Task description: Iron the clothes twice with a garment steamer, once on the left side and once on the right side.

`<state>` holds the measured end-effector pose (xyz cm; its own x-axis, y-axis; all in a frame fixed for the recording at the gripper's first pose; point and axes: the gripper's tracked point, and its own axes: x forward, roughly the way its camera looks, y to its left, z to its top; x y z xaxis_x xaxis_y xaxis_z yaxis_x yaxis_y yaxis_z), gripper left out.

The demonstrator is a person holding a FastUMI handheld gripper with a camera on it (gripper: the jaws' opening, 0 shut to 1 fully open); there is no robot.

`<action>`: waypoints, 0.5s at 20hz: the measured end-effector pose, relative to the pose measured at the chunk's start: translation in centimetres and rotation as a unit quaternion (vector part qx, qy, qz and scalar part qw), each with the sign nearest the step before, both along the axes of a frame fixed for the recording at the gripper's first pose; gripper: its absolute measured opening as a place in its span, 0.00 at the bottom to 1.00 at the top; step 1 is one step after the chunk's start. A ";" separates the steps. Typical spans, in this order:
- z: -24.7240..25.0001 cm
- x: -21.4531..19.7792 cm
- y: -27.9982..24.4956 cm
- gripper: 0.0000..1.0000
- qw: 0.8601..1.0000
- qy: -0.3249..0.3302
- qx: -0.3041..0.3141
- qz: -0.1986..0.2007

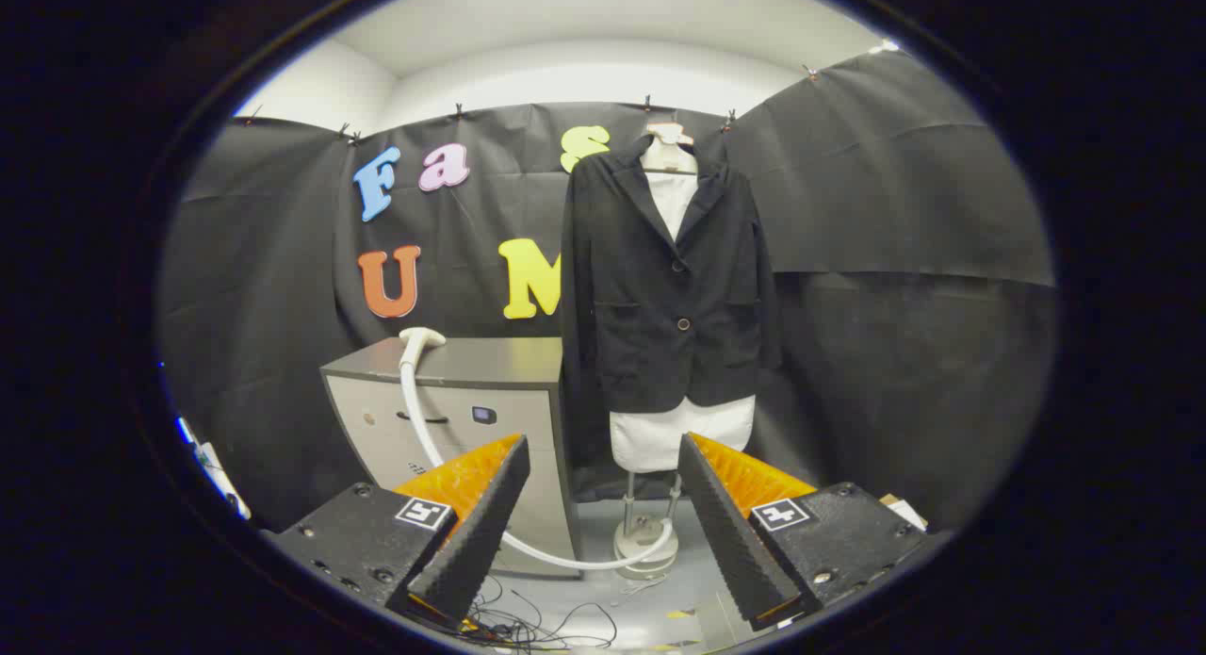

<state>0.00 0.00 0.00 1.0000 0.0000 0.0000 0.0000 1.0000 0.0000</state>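
Beyond the tongs (603,452), ahead and a little to the right of the gap between the fingers, a black jacket (667,283) hangs on a white mannequin torso (680,435), which stands on a thin metal pole with a round base (645,548) on the floor. To the left of the jacket, beyond the left finger, sits a grey cabinet (471,410) with a dark flat top. On that top rests the white head of the garment steamer (421,337), and its white hose (419,419) drops down the cabinet's front, passes behind the left finger and curves across the floor to the mannequin's base. A tangle of thin dark cables (537,627) lies on the floor low between the fingers.

The tongs stand wide apart, holding nothing, with the mannequin's lower part and pole showing in the gap between them. Nothing lies between the fingers and the jacket except the hose and open floor.

The jacket is dark, long-sleeved, with notched lapels, closed at the front by buttons, and has two flap pockets. It hangs upright and fairly smooth; the white torso shows at the neck and below the hem.
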 end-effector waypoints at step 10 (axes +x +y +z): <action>0.1 0.7 0.7 1.00 1.000 0.006 -0.001 0.008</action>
<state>0.69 0.71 0.06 0.9998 0.0155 -0.0116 -0.0156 0.9999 -0.0029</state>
